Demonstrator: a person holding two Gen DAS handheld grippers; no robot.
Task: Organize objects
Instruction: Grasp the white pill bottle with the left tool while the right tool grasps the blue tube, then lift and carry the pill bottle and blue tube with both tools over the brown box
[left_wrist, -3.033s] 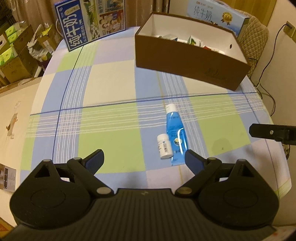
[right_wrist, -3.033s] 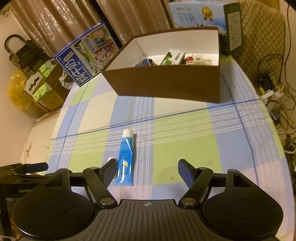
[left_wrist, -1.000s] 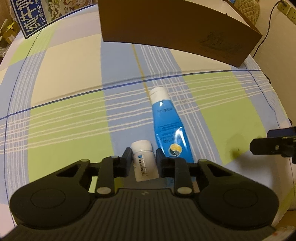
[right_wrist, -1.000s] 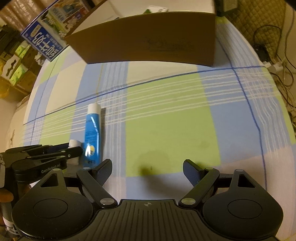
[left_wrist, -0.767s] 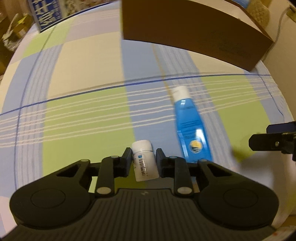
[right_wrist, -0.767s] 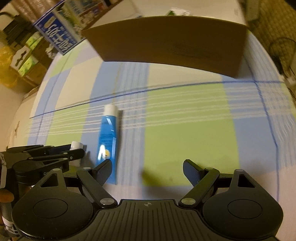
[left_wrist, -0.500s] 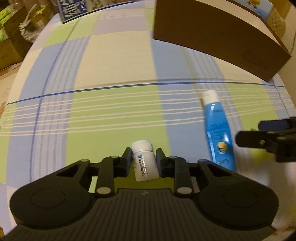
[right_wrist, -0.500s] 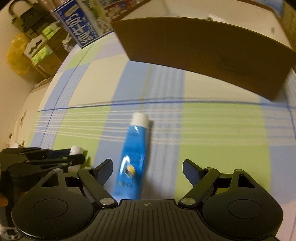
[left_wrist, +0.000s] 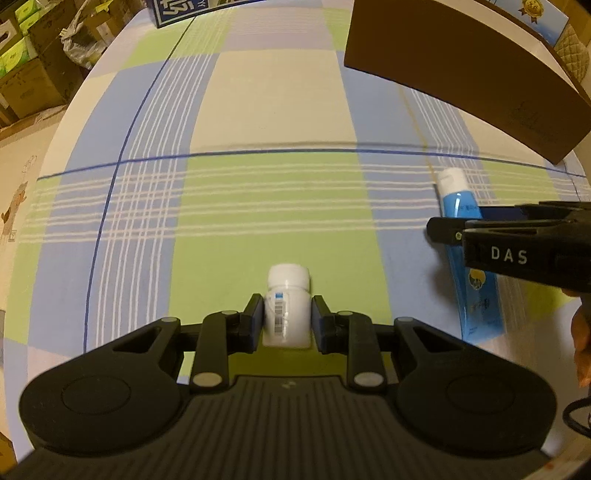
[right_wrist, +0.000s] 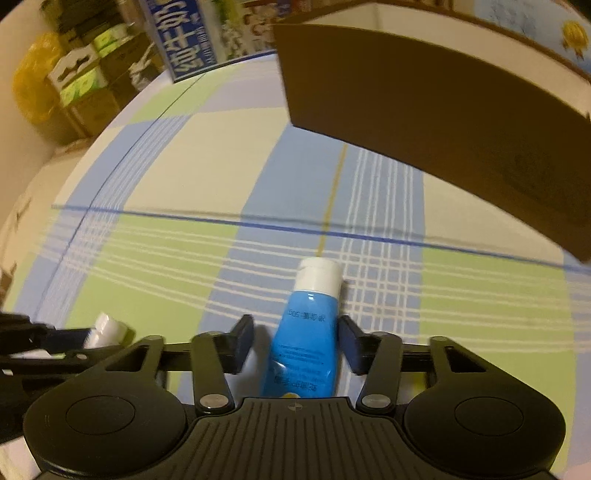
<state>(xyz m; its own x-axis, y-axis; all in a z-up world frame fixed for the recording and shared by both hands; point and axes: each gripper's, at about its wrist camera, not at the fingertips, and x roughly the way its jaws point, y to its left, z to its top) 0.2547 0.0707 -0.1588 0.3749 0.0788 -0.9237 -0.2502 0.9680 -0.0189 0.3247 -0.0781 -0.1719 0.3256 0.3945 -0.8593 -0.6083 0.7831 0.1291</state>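
Two grabs underway: left gripper (left_wrist: 287, 316) clamped on white pill bottle (left_wrist: 286, 303); right gripper (right_wrist: 295, 343) part open, straddling blue tube (right_wrist: 305, 338), right pad touching. Close squarely on tube's body before lifting toward brown cardboard box (right_wrist: 424, 122) ahead.

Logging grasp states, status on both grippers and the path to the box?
Left gripper shut on white bottle. Right gripper open, straddling blue tube. Brown box ahead, nothing between.

Brown cardboard box (left_wrist: 461, 70): top and right end cut off by frame edge in left wrist view, contents hidden behind near wall. Blue squeeze tube with white cap (right_wrist: 308, 332): crimped end hidden under right gripper (right_wrist: 295, 343) body; label print too blurred to read. Small white pill bottle (right_wrist: 105, 328): mostly hidden behind left gripper (left_wrist: 287, 321) fingers in right wrist view. Blue-and-white milk carton box (right_wrist: 199, 33): top cropped, blurred.
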